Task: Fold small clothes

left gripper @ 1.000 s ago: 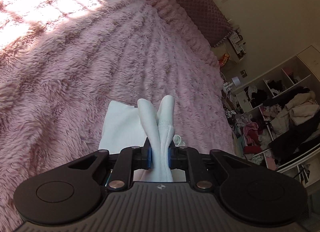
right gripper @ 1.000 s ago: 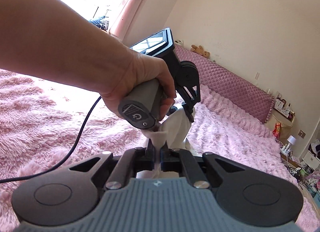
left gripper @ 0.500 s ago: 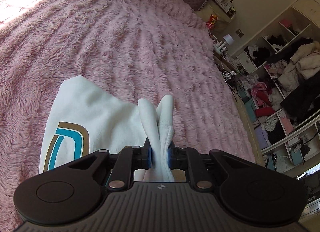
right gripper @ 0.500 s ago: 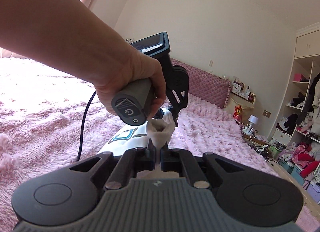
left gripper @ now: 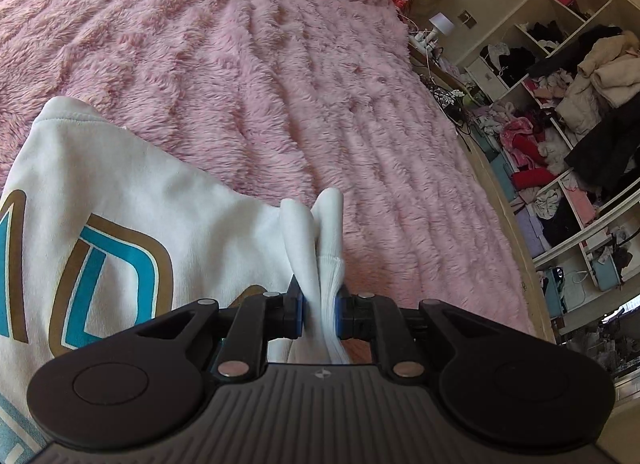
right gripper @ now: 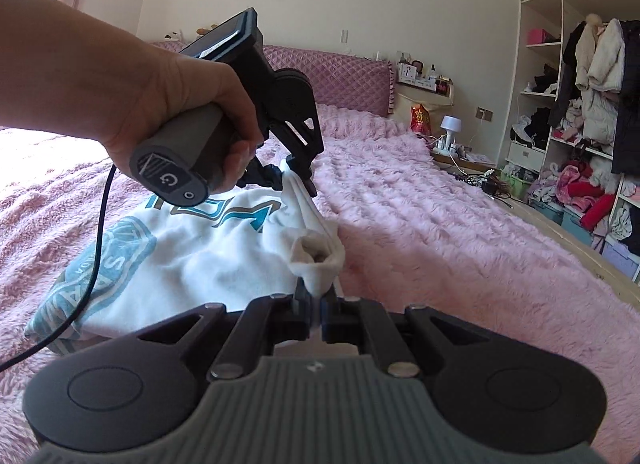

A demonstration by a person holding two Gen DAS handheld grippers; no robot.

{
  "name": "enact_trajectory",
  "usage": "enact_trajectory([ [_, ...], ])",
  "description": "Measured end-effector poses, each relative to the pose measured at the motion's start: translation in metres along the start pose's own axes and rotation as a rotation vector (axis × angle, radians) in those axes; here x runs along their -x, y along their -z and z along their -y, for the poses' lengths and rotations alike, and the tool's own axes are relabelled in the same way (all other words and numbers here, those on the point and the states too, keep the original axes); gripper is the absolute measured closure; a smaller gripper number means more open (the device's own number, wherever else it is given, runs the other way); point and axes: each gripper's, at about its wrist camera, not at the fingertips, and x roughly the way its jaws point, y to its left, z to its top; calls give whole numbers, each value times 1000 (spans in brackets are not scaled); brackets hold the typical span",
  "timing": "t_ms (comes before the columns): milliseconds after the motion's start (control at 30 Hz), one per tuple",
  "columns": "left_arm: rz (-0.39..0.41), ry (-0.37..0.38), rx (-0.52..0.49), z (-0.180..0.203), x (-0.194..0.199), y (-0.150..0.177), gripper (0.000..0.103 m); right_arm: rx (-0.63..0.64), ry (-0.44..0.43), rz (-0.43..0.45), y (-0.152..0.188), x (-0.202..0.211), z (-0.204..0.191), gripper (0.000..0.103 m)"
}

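Left gripper clamped on a bunched edge of the white cotton garment with teal-and-brown print. Right gripper closed on another bunched edge. Garment hangs between them, spread leftward over the fluffy pink bed cover. Person's hand holds the left gripper's handle.

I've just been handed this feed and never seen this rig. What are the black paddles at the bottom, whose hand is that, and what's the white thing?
There is no robot arm: a person holds a two-finger gripper in each hand, with a camera on each looking along its fingers. The black shapes at the bottom are each gripper's own body.

In the left wrist view, the left gripper is clamped on a bunched edge of the white sweatshirt with teal and brown lettering. In the right wrist view, the right gripper pinches another bunched part, and the person's left hand shows holding the other gripper. The sweatshirt lies partly on a fluffy pink blanket.
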Motion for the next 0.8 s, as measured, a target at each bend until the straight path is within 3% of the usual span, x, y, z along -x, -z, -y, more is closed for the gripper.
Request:
enact_trajectory([
  [233,-29,-45,-73,15,-15,11,88,-104,-8,-46,14,-9,14,103],
  [267,-37,-58,-87,17,-17,13,85,-105,-5,-55,16,-8,13,103],
  [300,-45,-59,-96,18,-19,13,76,-108,-5,-64,20,-10,13,103],
  [367,-41,-29,-101,23,-15,12,62,-126,21,-74,25,-10,18,78],
  [500,23,28,-170,35,18,10,56,-190,44,-79,26,-9,41,74],
  [633,53,46,-271,28,73,35,49,-285,36,-78,17,-3,57,76],
  [733,60,31,-338,7,118,71,47,-387,-62,-72,11,1,70,76],
  [800,65,-31,-415,-7,147,97,47,-436,-134,-122,8,-1,76,76],
])
